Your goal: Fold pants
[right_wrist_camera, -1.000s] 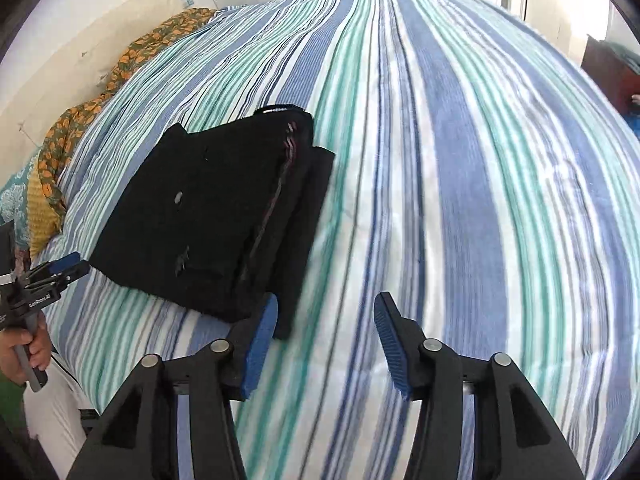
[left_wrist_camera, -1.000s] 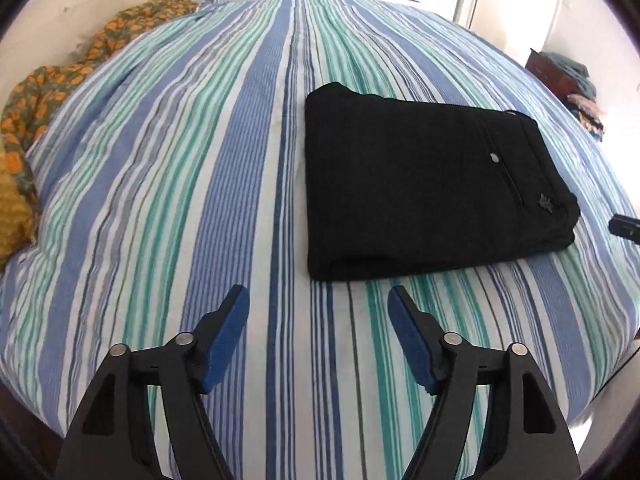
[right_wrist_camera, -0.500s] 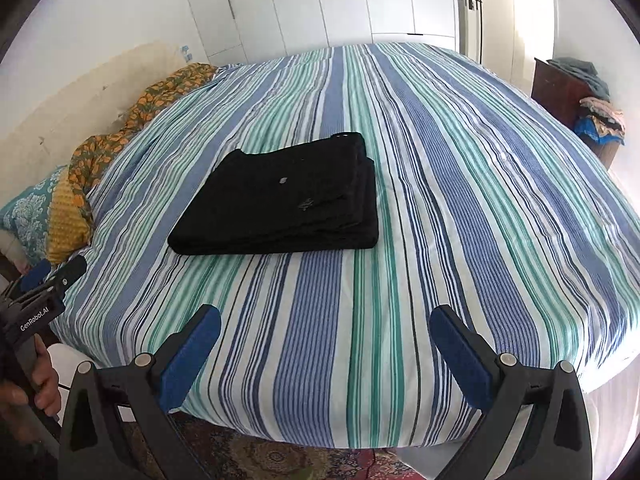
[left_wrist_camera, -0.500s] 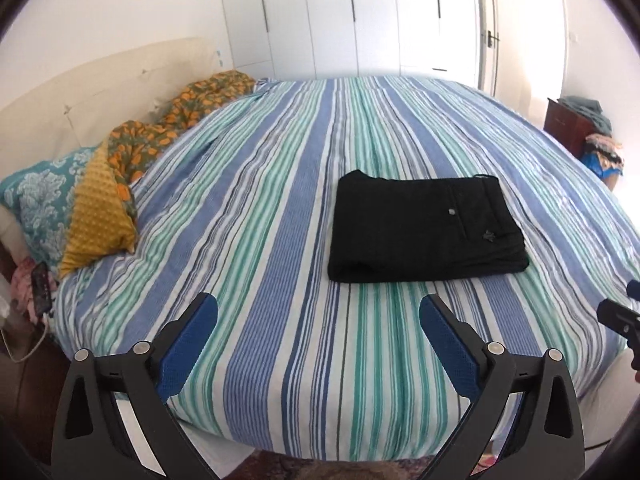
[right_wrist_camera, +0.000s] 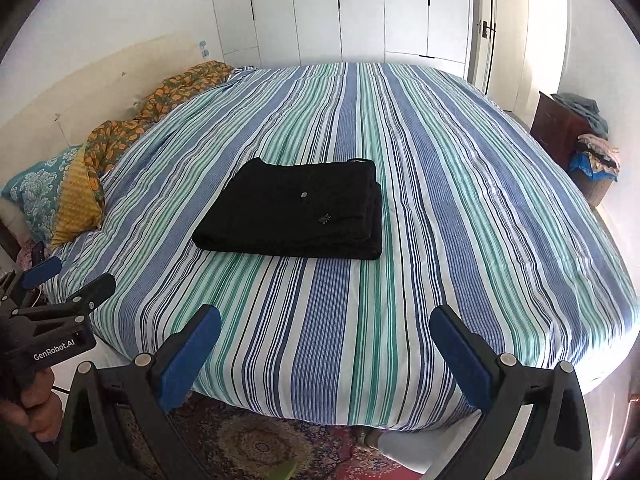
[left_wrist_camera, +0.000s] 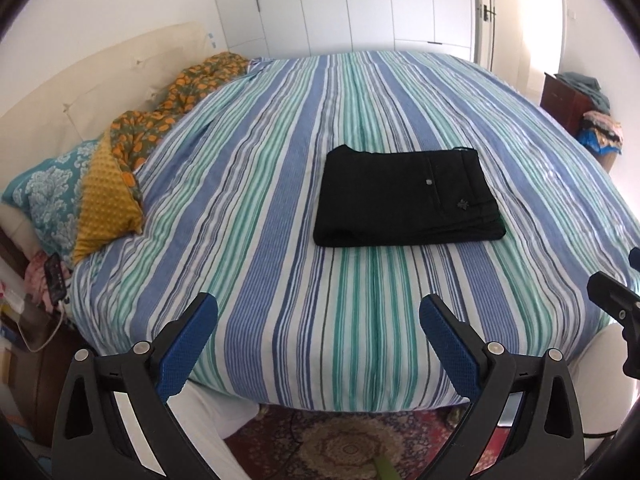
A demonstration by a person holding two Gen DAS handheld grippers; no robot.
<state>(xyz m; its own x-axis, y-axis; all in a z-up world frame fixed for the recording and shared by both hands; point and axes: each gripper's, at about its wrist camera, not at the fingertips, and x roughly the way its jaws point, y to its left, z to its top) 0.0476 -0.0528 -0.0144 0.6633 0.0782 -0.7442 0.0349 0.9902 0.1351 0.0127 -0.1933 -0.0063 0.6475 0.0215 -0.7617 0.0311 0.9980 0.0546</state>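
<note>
Left wrist view shows the pants (left_wrist_camera: 404, 196) folded flat mid-bed (left_wrist_camera: 280, 280), nearer its foot edge, while the left claw (left_wrist_camera: 318, 336) and right claw (right_wrist_camera: 326, 350) hang wide and empty off that edge, the fold apparently done.

We read only one piece of text: "GenRobot.AI" in white letters on the black body of the left gripper (right_wrist_camera: 54, 280), seen at the lower left edge of the right wrist view. The phone (left_wrist_camera: 55, 279) beside the bed shows a lit screen, but its content is too small for us to read. We find no other legible words, numbers or signs.
</note>
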